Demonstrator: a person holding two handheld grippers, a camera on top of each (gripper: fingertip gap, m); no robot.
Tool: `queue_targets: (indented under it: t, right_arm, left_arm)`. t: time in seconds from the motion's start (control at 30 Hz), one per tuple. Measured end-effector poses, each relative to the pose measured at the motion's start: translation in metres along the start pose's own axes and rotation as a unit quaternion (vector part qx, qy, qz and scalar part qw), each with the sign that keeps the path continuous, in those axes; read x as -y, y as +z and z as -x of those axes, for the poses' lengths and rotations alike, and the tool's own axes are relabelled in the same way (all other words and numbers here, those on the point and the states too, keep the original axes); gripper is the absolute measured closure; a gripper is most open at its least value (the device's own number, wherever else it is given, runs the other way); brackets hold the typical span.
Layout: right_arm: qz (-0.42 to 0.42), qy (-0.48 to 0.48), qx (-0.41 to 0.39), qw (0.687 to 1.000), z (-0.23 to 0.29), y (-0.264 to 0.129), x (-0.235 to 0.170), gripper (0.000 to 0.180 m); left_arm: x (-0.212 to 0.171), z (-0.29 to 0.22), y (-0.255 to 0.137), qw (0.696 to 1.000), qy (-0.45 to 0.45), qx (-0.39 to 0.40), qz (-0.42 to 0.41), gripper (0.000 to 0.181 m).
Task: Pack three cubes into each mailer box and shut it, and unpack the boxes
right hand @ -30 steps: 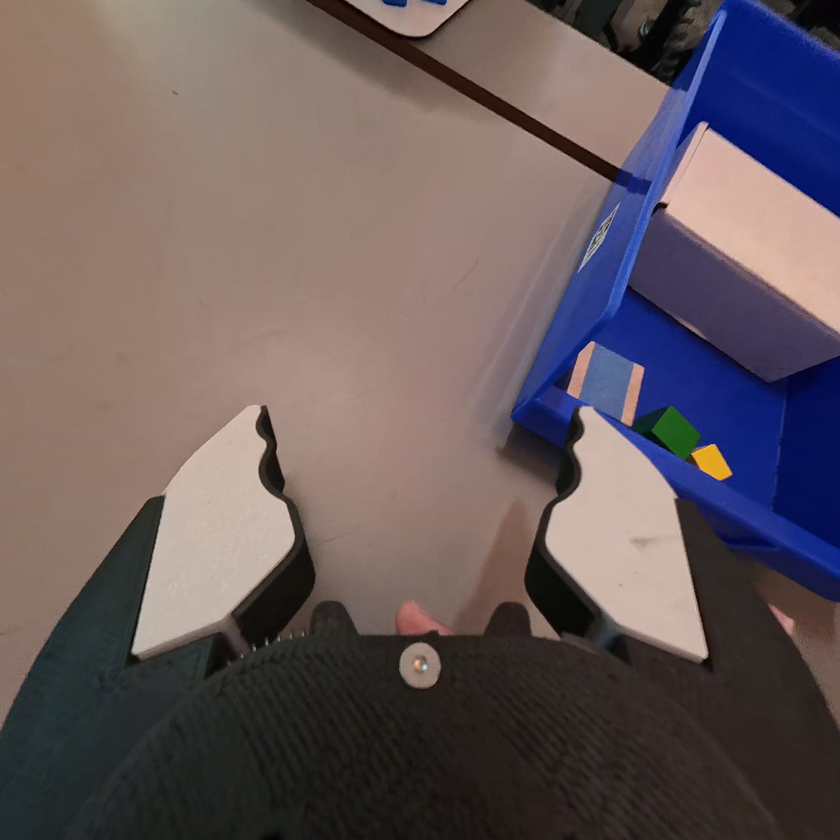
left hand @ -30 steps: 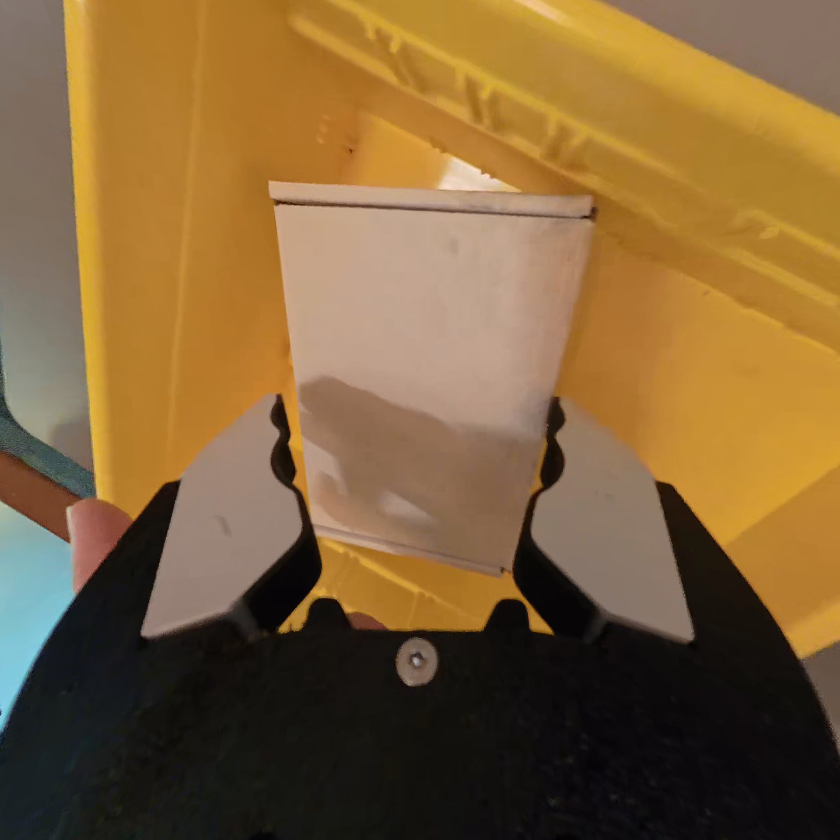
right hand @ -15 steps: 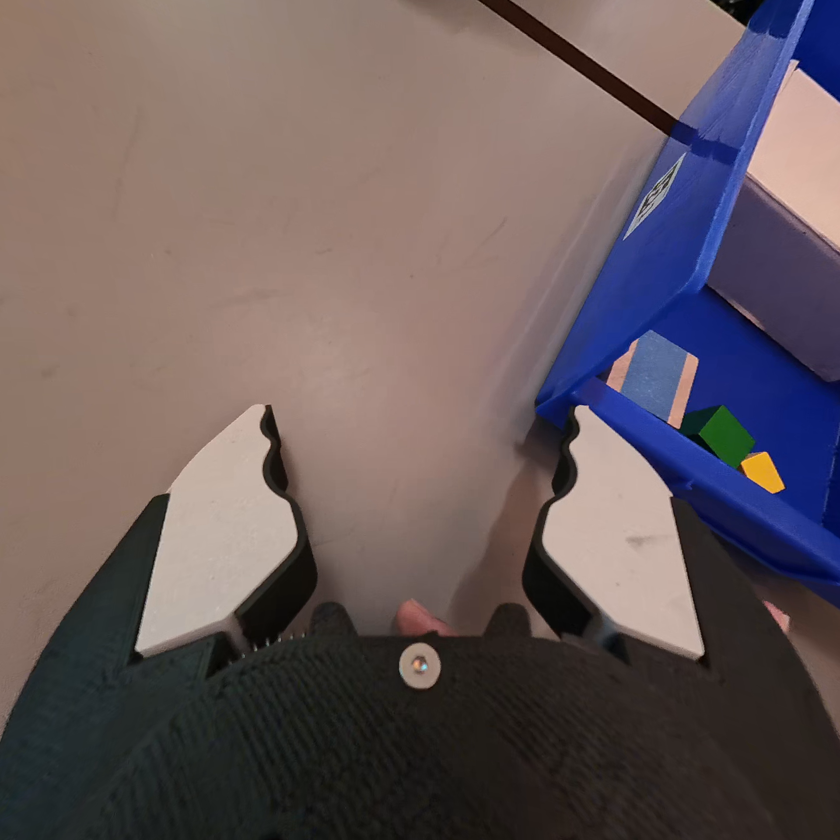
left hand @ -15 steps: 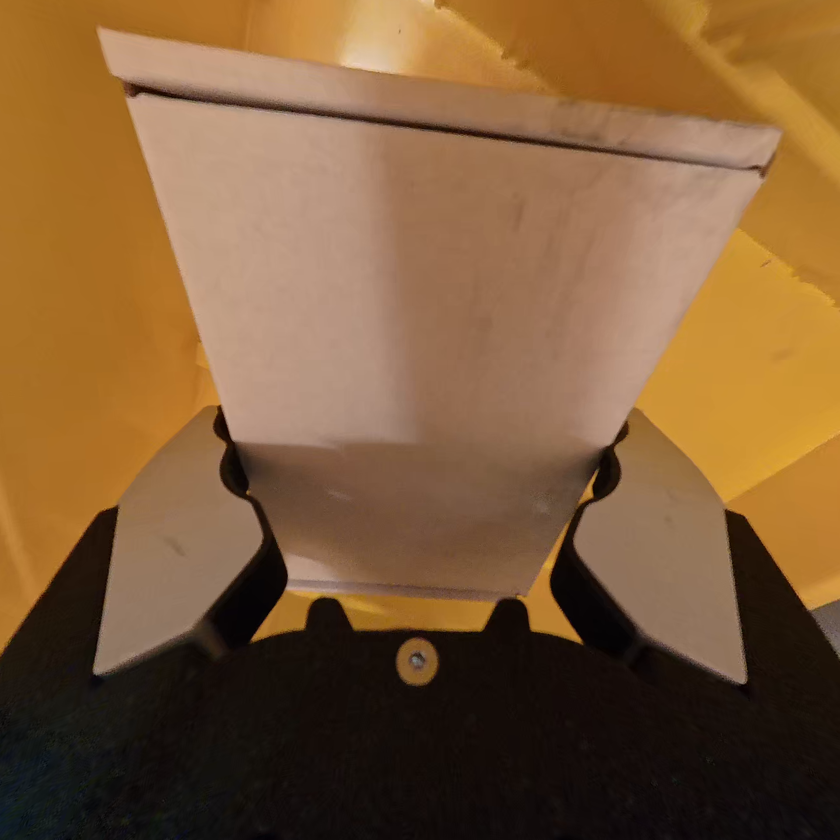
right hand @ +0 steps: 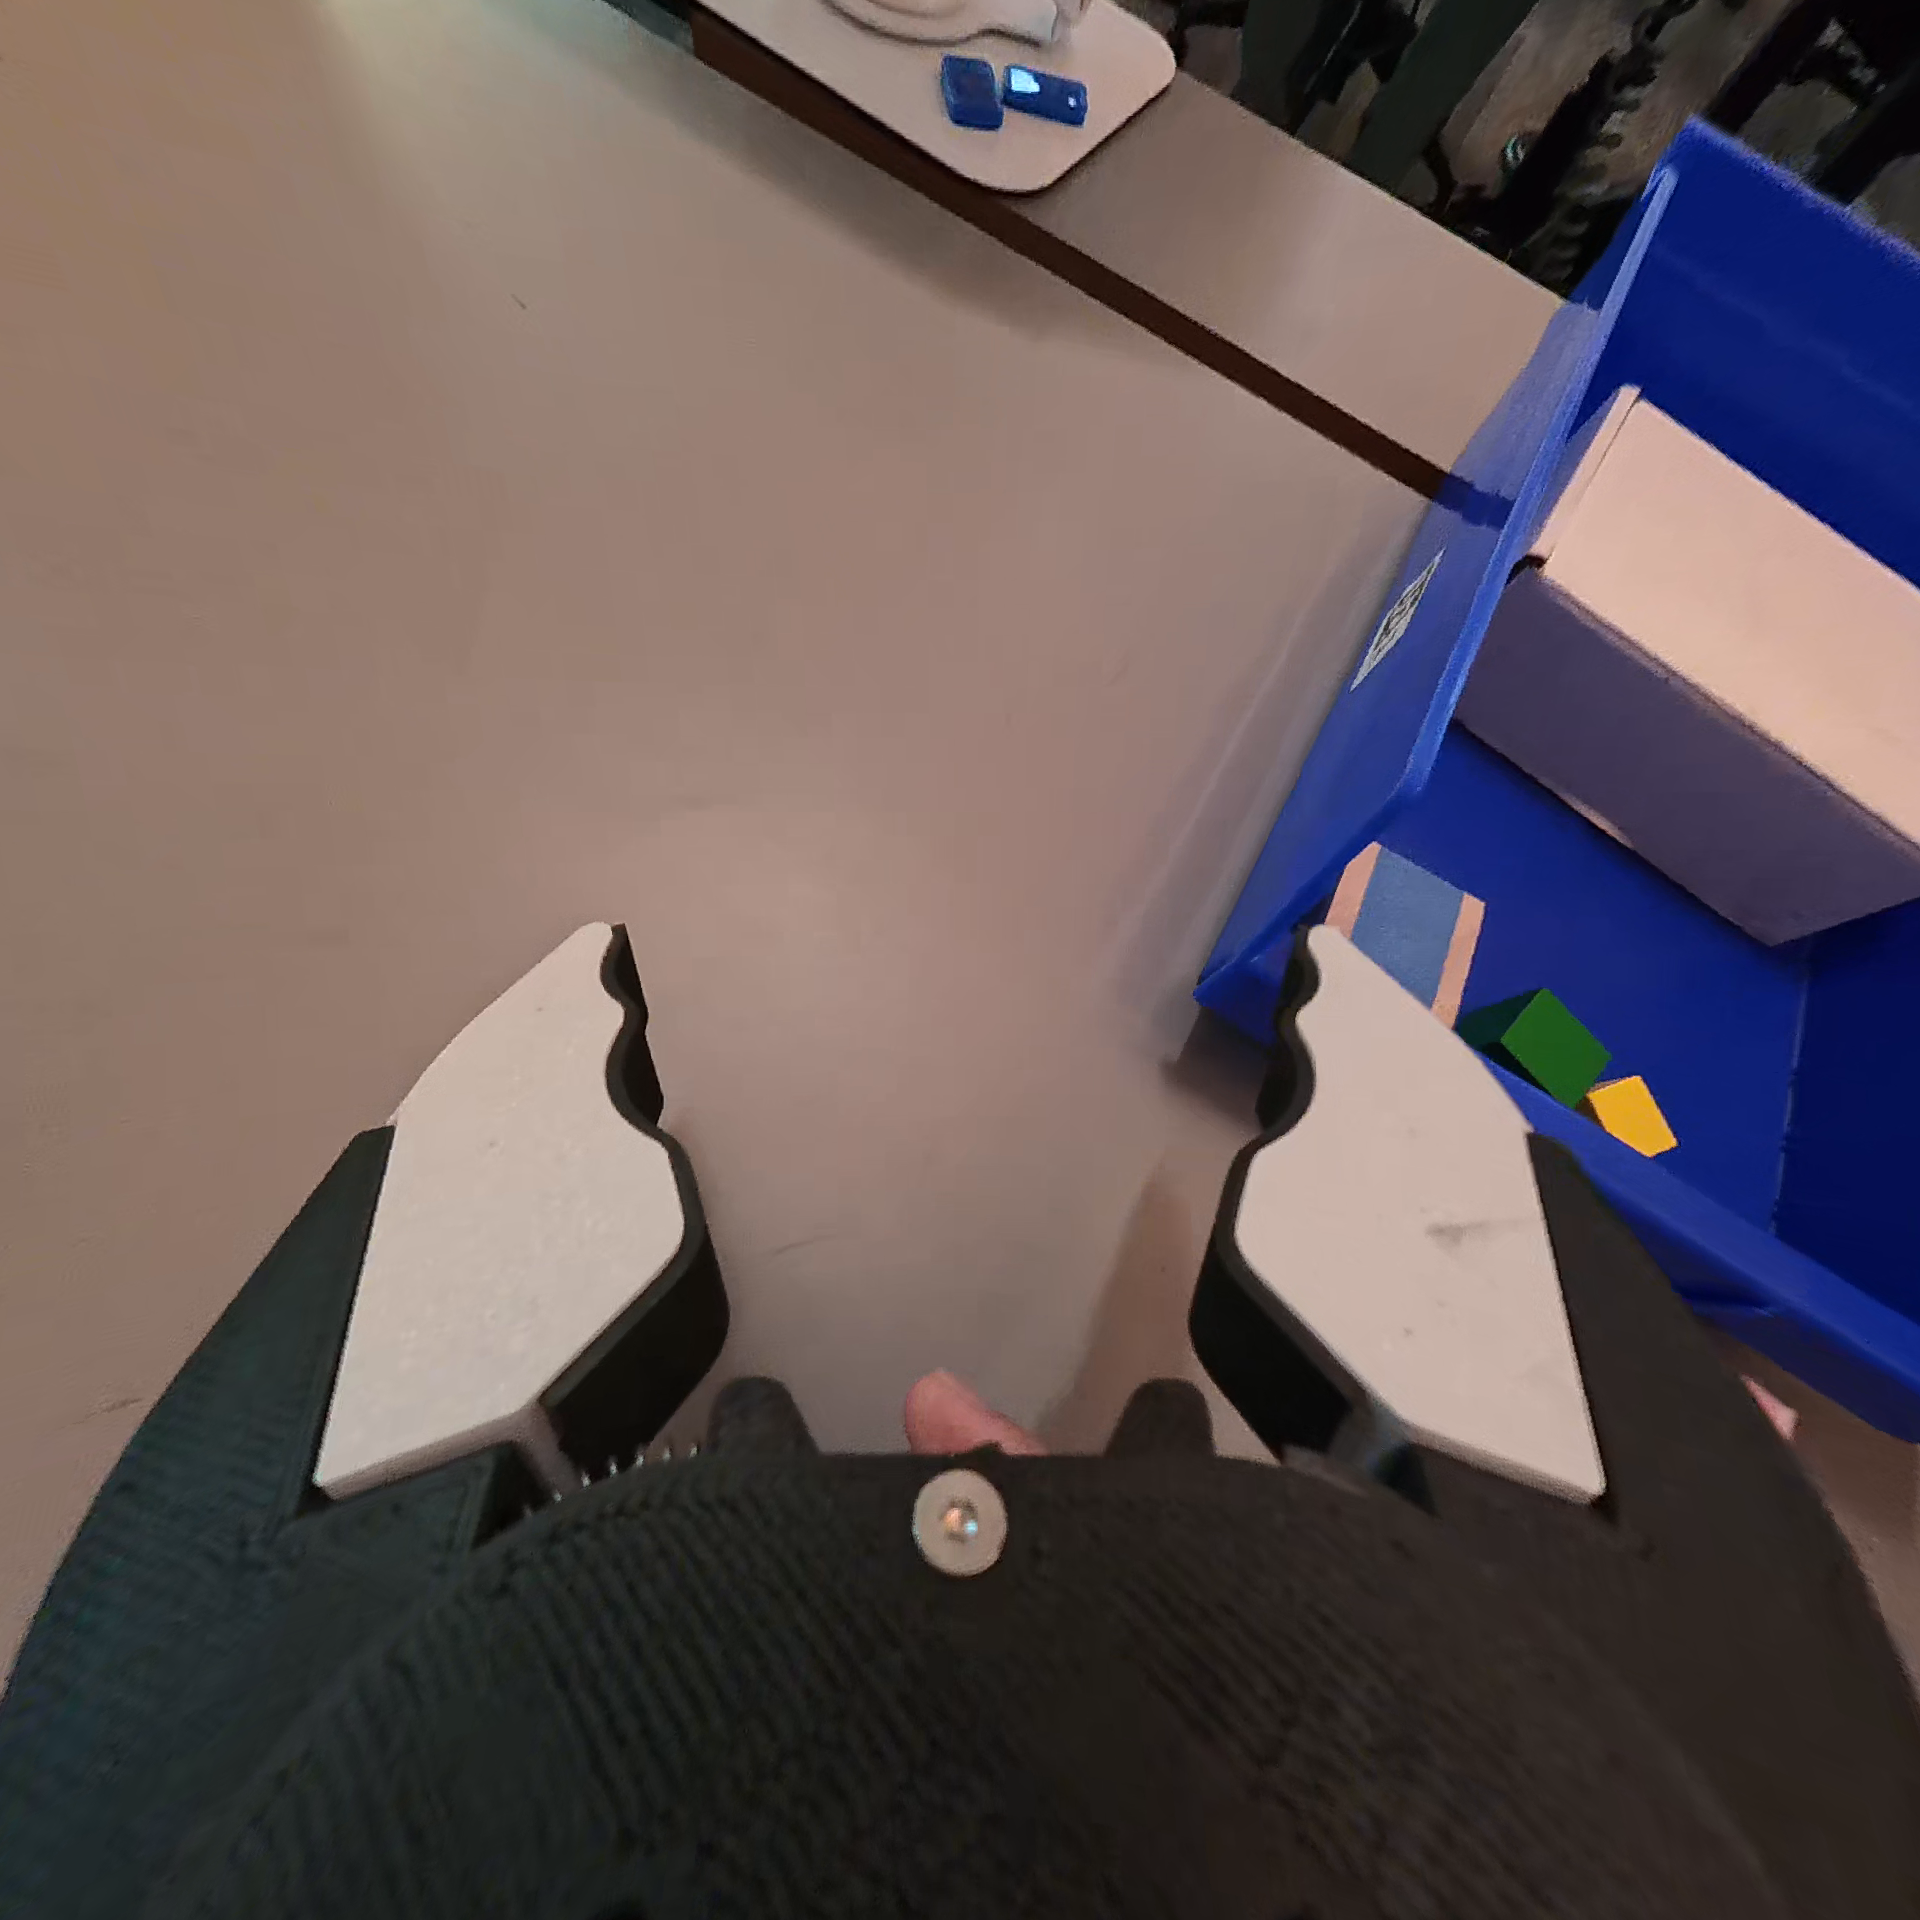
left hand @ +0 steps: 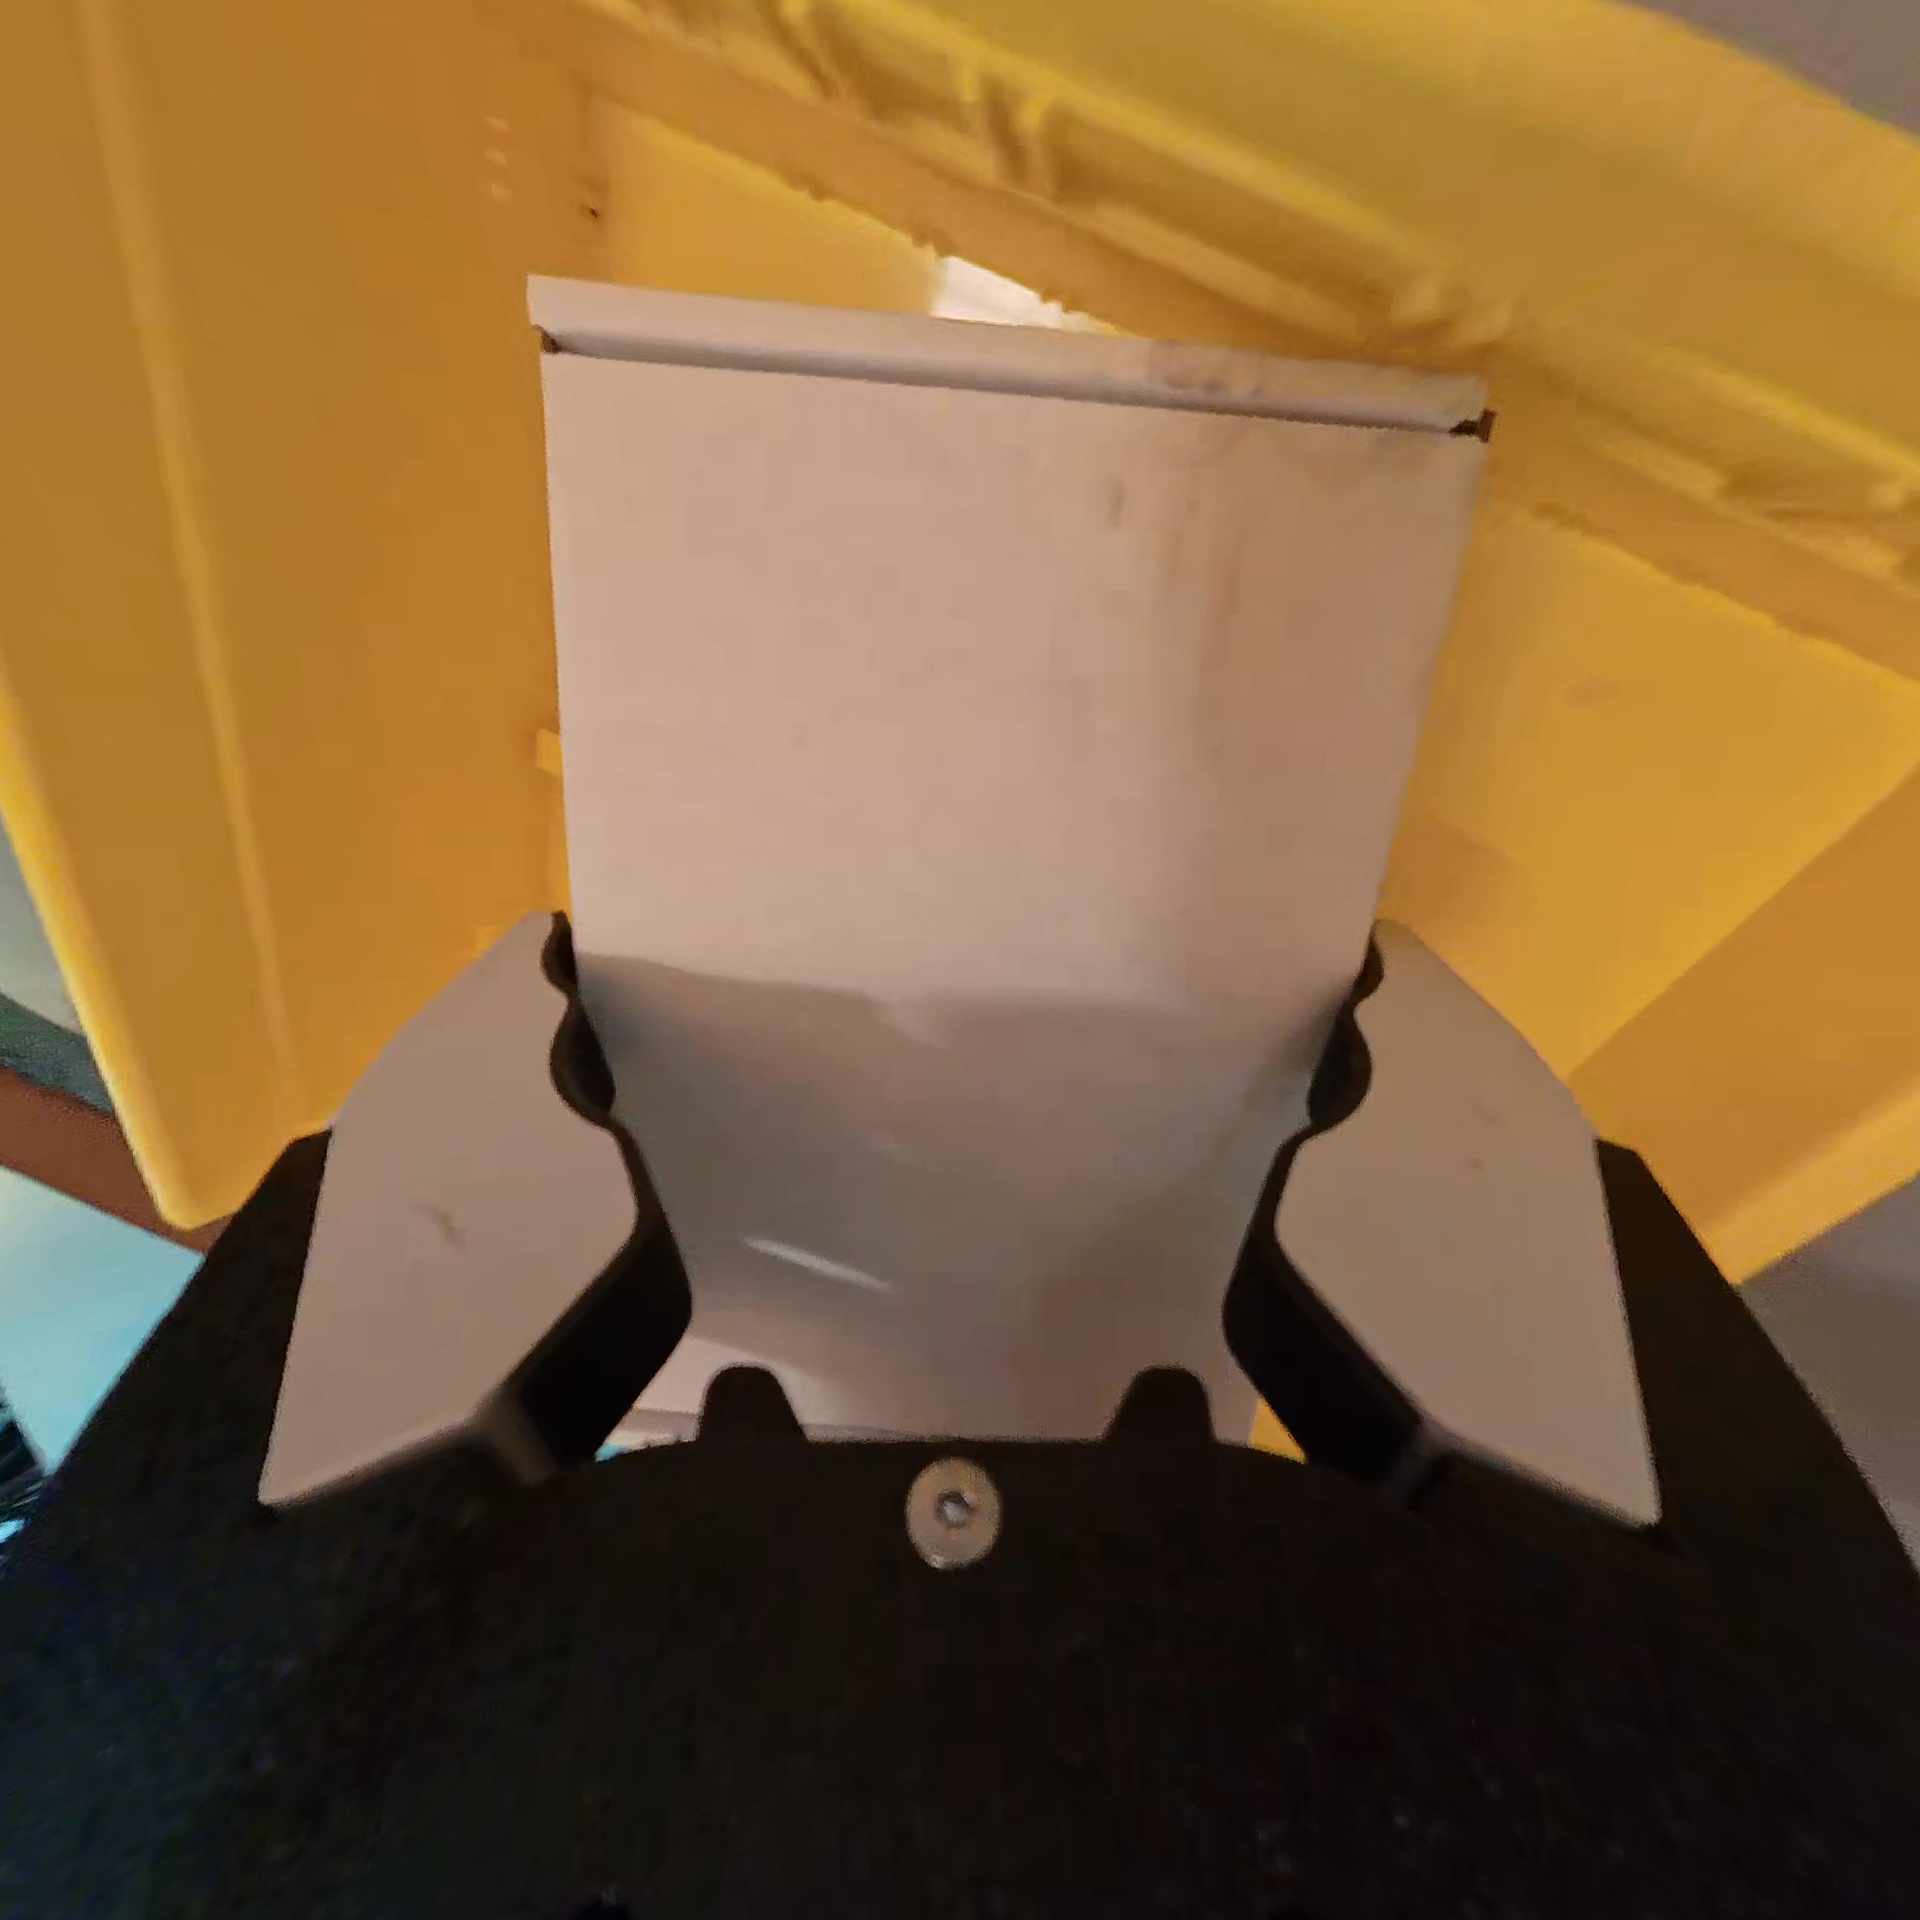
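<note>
The left gripper [left hand: 961, 997] clamps one white mailer box [left hand: 987, 727] inside one yellow bin [left hand: 312, 520]. The right gripper [right hand: 961, 997] stands apart, empty. One blue bin [right hand: 1475, 582], bearing one sticker [right hand: 1403, 621], holds one mailer box [right hand: 1714, 665], one green cube [right hand: 1553, 1044] and one yellow cube [right hand: 1633, 1114].

Mailer box [left hand: 987, 727] inside bin [left hand: 312, 520], second box [right hand: 1714, 675] and cubes [right hand: 1553, 1044] in right-hand bin [right hand: 1455, 644]

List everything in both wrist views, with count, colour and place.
mailer box: 2, white; one shut, clamped in the left gripper inside the yellow bin; one in the blue bin
yellow bin: 1, around the held box
blue bin: 1, on the table's right side
green cube: 1, on the blue bin's floor
yellow cube: 1, beside the green one
table: 1, grey-beige
board: 1, pale, far edge, bearing two small blue items
left gripper: shut on the box
right gripper: open, over the table
fingertip: 1, behind the right gripper
</note>
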State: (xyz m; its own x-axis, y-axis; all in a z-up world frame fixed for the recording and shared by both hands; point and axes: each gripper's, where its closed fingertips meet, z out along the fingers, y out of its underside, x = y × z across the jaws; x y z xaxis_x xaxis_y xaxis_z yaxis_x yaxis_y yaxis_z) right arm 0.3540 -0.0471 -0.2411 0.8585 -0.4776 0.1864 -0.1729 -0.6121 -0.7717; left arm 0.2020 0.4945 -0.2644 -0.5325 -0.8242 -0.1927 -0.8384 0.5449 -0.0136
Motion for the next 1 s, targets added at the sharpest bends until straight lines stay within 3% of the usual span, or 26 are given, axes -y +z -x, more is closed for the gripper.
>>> queue_targets:
  t: [0.2, 0.4, 0.57, 0.67, 0.77, 1.0]
  right_arm:
    - [-0.011, -0.014, -0.004, 1.000, 0.003, -0.010, 0.009, 0.064]
    - [-0.029, -0.015, -0.002, 0.999, 0.004, -0.019, 0.018, 0.065]
    - [-0.045, -0.010, 0.025, 0.999, 0.015, -0.024, 0.026, 0.066]
    - [-0.058, 0.010, 0.060, 0.996, 0.027, -0.028, 0.033, 0.078]
    - [-0.065, 0.037, 0.114, 0.991, 0.044, -0.031, 0.039, 0.079]
    - [-0.099, 0.082, 0.251, 0.959, 0.084, -0.043, 0.053, 0.094]
  left_arm:
    - [-0.003, -0.012, -0.035, 0.996, 0.060, 0.057, 0.030, 0.050]
    - [0.011, -0.016, -0.108, 0.992, 0.075, 0.106, 0.002, 0.049]
    - [0.055, -0.062, -0.151, 0.993, 0.053, 0.047, -0.092, 0.049]
    - [0.094, -0.113, -0.149, 0.991, 0.053, 0.008, -0.122, 0.049]
    - [0.135, -0.177, -0.135, 0.988, 0.062, -0.035, -0.138, 0.049]
    - [0.207, -0.308, -0.083, 0.978, 0.115, -0.080, -0.152, 0.050]
